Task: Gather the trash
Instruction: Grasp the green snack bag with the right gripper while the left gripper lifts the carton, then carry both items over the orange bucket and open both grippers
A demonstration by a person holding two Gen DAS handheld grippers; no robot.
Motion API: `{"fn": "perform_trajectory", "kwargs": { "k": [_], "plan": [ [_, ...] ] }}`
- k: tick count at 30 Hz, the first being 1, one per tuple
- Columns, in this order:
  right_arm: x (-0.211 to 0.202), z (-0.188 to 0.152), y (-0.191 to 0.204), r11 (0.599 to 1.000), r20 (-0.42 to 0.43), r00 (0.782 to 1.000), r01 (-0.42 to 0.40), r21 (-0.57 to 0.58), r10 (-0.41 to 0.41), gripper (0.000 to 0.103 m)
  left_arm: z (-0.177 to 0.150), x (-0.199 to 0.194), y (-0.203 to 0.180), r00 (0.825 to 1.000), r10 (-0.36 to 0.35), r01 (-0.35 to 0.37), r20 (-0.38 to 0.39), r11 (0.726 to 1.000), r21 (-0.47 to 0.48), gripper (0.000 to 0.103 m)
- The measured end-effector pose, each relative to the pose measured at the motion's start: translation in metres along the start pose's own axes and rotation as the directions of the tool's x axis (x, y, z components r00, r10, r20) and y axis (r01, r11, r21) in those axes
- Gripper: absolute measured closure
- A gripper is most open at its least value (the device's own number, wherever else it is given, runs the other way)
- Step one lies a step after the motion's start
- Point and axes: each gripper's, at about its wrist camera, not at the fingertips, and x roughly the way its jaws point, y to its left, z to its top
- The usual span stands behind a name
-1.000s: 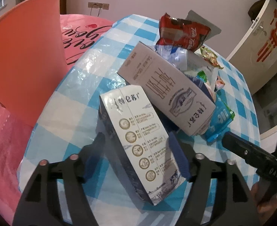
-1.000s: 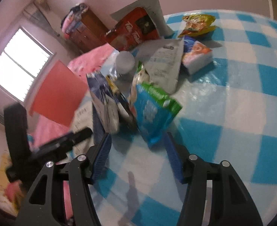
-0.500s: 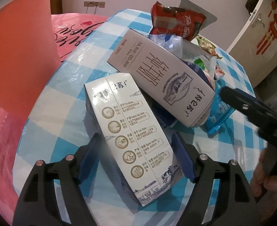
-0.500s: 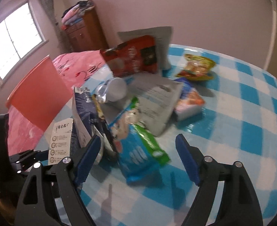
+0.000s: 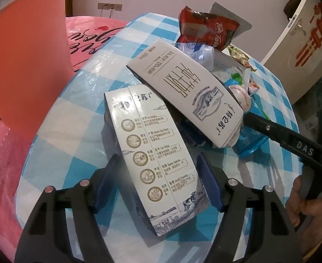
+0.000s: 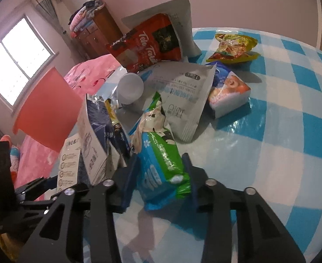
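Observation:
A pile of trash lies on a round table with a blue checked cloth (image 5: 77,100). My left gripper (image 5: 158,182) is open, its blue pads on either side of a white milk carton box (image 5: 154,153) lying on the cloth. A second white carton (image 5: 189,100) leans across the pile behind it. My right gripper (image 6: 161,175) has its jaws close around a blue-green snack bag (image 6: 161,164) at the pile's near edge. The right gripper also shows in the left wrist view (image 5: 287,142), and the left gripper in the right wrist view (image 6: 36,186).
A red snack bag (image 6: 147,43), a yellow wrapper (image 6: 233,46), a white plastic cup (image 6: 130,87), a grey paper bag (image 6: 182,94) and a tissue pack (image 6: 228,94) lie further back. An orange-red chair back (image 5: 25,50) and a pink bedspread (image 5: 88,32) stand left of the table.
My right gripper moved in on the blue-green bag and narrowed its jaws around it. My left gripper edged forward along the white carton.

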Motion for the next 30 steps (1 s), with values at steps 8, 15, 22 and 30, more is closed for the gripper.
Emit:
{"fn": "perform_trajectory", "kwargs": {
  "k": [8, 15, 22, 30],
  "plan": [
    [-0.028, -0.022, -0.002, 0.998, 0.060, 0.997, 0.040, 0.053, -0.043, 0.078, -0.005, -0.014, 0.009, 0.999, -0.045, 0.045, 0.029, 0.999, -0.010, 0.032],
    [-0.065, -0.036, -0.010, 0.992, 0.131, 0.989, 0.056, 0.117, -0.071, 0.079, -0.007, -0.034, 0.007, 0.995, -0.074, 0.072, 0.070, 0.997, 0.025, 0.032],
    [-0.093, -0.030, 0.005, 0.992, 0.192, 0.979, 0.041, 0.120, -0.063, 0.080, -0.003, -0.059, -0.001, 0.986, -0.091, 0.079, 0.139, 0.993, 0.086, 0.032],
    [-0.108, -0.003, 0.038, 0.996, 0.233, 0.972, -0.030, 0.079, 0.011, 0.080, 0.014, -0.090, -0.001, 0.972, -0.096, 0.073, 0.214, 0.991, 0.115, 0.032]
  ]
}}
